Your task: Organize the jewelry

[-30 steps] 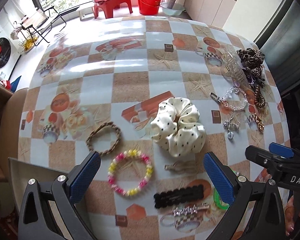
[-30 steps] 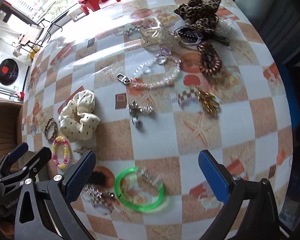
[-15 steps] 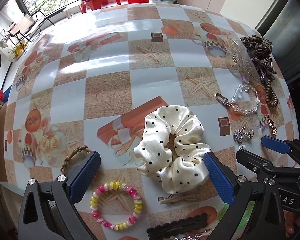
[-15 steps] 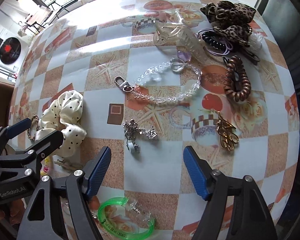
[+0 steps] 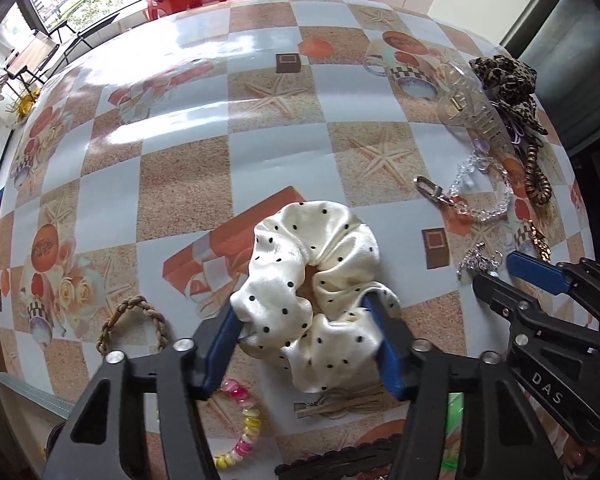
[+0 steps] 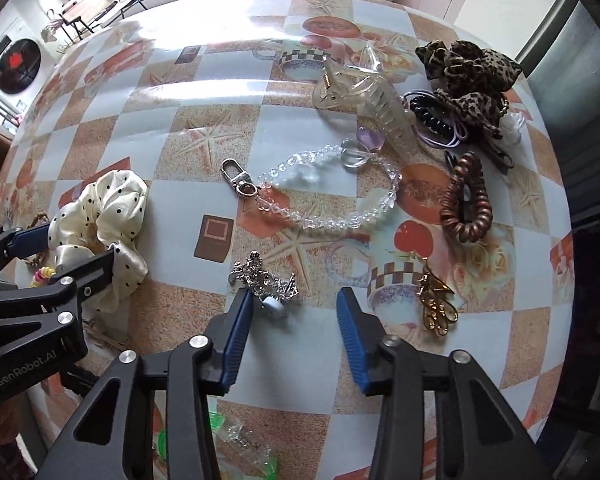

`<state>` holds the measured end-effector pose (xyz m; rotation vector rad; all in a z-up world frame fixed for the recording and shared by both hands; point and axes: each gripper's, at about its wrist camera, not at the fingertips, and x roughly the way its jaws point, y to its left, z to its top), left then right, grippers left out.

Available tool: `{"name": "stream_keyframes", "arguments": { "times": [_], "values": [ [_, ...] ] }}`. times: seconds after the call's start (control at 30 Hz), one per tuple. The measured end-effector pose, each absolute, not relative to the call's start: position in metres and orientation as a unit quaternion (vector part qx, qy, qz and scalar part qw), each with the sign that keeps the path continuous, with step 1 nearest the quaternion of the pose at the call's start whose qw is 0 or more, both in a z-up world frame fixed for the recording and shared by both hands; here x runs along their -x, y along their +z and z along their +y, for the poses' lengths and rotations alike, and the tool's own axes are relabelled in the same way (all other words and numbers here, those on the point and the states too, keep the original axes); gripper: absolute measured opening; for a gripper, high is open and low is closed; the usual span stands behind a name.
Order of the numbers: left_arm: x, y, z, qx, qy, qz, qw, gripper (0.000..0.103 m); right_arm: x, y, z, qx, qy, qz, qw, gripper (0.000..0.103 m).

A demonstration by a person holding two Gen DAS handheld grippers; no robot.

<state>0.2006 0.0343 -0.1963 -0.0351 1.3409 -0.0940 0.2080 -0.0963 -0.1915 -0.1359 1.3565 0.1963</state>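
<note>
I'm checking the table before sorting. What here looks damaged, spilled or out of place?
Nothing stands out. The scrunchie, bead chain, claw clip and other pieces lie scattered but intact on the table.

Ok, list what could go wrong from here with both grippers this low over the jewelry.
1. The left gripper, its jaws just closing, pinches only the near folds of the cream scrunchie; slippery fabric may slide out on lifting.
2. The right gripper, also just closing, has the silver charm only at the tip of its left finger; it may get nudged aside rather than caught.
3. The two grippers work close together and might collide.
</note>
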Motion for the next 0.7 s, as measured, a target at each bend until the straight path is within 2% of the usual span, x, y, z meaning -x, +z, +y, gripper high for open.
{"name": "stream_keyframes", "arguments": {
  "times": [0.07, 0.1, 0.13, 0.17, 0.33, 0.43, 0.47, 0.53, 0.7],
  "values": [
    [-0.198, -0.193, 0.027, 0.016, -0.05, 0.618, 0.784, 0.039, -0.206, -0.19, -0.097, 0.062, 0.091, 0.626, 0.772, 0.024],
    [-0.198, -0.192, 0.026, 0.017, -0.053, 0.617, 0.785, 0.038, -0.205, -0.19, -0.096, 0.06, 0.09, 0.627, 0.772, 0.015],
    [-0.198, -0.19, 0.024, 0.015, -0.053, 0.615, 0.786, 0.036, -0.205, -0.189, -0.097, 0.055, 0.089, 0.627, 0.772, 0.013],
    [-0.195, -0.186, 0.026, 0.015, -0.054, 0.612, 0.789, 0.028, -0.205, -0.188, -0.1, 0.048, 0.088, 0.628, 0.772, 0.013],
    [-0.19, -0.167, 0.028, 0.027, -0.057, 0.598, 0.799, 0.027, -0.203, -0.179, -0.11, 0.014, 0.094, 0.625, 0.775, 0.012],
    [-0.184, -0.157, 0.034, 0.037, -0.059, 0.591, 0.804, 0.023, -0.202, -0.17, -0.118, -0.006, 0.097, 0.622, 0.777, 0.012],
    [-0.181, -0.153, 0.035, 0.04, -0.06, 0.588, 0.805, 0.023, -0.2, -0.167, -0.12, -0.012, 0.098, 0.622, 0.777, 0.011],
    [-0.175, -0.149, 0.041, 0.042, -0.062, 0.583, 0.809, 0.023, -0.203, -0.16, -0.124, -0.025, 0.1, 0.623, 0.776, 0.004],
    [-0.159, -0.136, 0.051, 0.048, -0.064, 0.575, 0.814, 0.023, -0.195, -0.146, -0.127, -0.037, 0.1, 0.617, 0.779, 0.003]
  ]
}}
